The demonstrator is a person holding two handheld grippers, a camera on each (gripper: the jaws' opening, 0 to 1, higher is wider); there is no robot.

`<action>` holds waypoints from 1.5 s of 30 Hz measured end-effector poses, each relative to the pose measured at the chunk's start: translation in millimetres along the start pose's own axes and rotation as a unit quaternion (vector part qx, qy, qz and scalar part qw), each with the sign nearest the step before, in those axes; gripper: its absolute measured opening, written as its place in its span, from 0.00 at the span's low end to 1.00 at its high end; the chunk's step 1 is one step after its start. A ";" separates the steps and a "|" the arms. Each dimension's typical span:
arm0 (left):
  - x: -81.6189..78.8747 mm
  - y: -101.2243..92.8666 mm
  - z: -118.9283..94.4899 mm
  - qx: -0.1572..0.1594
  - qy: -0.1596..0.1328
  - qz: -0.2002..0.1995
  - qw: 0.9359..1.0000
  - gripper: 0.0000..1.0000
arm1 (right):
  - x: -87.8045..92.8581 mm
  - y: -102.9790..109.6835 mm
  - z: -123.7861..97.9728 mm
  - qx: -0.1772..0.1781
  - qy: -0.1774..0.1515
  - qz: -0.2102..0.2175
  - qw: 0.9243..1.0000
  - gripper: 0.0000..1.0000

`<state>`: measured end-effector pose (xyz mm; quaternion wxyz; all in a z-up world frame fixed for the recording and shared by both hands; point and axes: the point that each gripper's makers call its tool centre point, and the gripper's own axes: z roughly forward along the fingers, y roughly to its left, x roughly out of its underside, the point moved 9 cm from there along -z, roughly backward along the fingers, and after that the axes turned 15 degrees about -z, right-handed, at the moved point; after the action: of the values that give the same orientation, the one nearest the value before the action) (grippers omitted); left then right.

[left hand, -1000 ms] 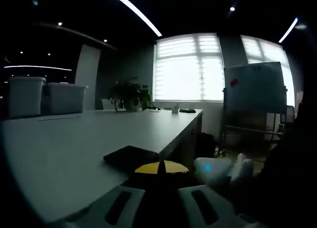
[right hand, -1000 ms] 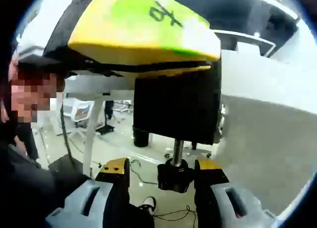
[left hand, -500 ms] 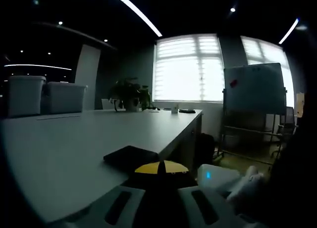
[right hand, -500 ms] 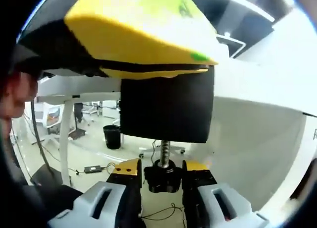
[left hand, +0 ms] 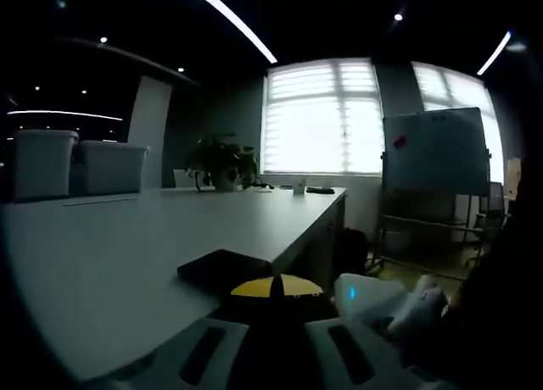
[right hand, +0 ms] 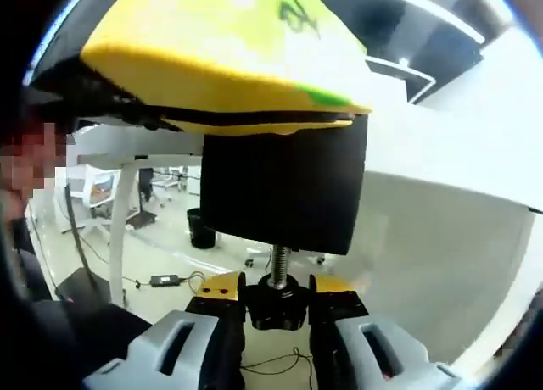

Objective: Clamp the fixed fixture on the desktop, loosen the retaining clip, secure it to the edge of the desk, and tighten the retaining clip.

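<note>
The fixed fixture is a black clamp with a yellow part [left hand: 276, 286]; its flat black top plate [left hand: 223, 268] lies on the grey desk [left hand: 127, 254] at the near edge. My left gripper [left hand: 276, 315] is shut on it from above. From below the desk edge, the clamp's black body [right hand: 280, 186] hangs under a yellow jaw [right hand: 229, 59] of the left gripper. A threaded screw [right hand: 279, 260] runs down to the black retaining knob [right hand: 278, 309]. My right gripper [right hand: 278, 286] is shut on that knob, its yellow-tipped jaws pressing both sides. Its pale housing [left hand: 371, 295] and a gloved hand [left hand: 422, 307] appear right of the fixture.
Two white bins [left hand: 76, 165] and a potted plant [left hand: 222, 163] stand on the desk's far side. A whiteboard [left hand: 437, 153] stands right of the desk. The pale desk underside [right hand: 441, 237], a white table leg [right hand: 123, 229], floor cables and office chairs [right hand: 97, 191] lie below.
The right gripper view has rolled and shifted slightly while the knob stays between its jaws. In the left gripper view the right gripper's housing dipped, then rose a little. The left gripper holds still.
</note>
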<state>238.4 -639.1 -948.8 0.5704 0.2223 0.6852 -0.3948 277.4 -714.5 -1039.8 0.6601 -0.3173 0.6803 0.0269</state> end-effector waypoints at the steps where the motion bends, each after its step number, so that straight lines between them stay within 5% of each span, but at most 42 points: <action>1: 0.2 -0.4 -0.3 0.001 0.000 0.000 1.000 0.01 | 0.3 -1.5 0.4 -0.014 -0.005 -0.003 1.000 0.27; 7: 0.5 -1.9 -0.9 0.001 0.001 0.000 1.000 0.01 | 1.8 -10.2 4.0 -0.121 -0.037 -0.025 0.992 0.27; 12: 0.7 -2.9 -0.7 0.001 0.002 0.000 1.000 0.01 | 6.8 -21.9 10.6 -0.236 -0.095 -0.036 0.966 0.27; 19: 0.7 -3.8 -0.2 0.002 0.001 -0.002 1.000 0.01 | 3.3 -23.0 11.7 -0.296 -0.093 -0.064 0.949 0.27; 23: 0.7 -3.4 -0.5 0.002 0.000 -0.002 1.000 0.01 | 4.4 -20.9 9.2 -0.272 -0.086 -0.046 0.957 0.28; 26: 0.8 -2.7 -0.1 0.001 -0.002 -0.003 1.000 0.01 | 8.0 -20.7 8.2 -0.204 -0.060 -0.049 0.976 0.38; 32: 1.2 -3.4 -0.8 0.002 -0.003 -0.005 1.000 0.01 | 10.0 -9.5 -1.6 -0.108 -0.030 -0.034 0.993 0.39; 45: 0.5 -2.9 -3.2 0.009 0.002 -0.004 1.000 0.01 | 14.2 -3.0 -20.1 0.020 0.003 -0.017 1.000 0.40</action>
<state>234.1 -638.3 -948.3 0.5657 0.2254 0.6833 -0.4029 262.1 -731.7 -1049.1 0.6650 -0.3152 0.6771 0.0015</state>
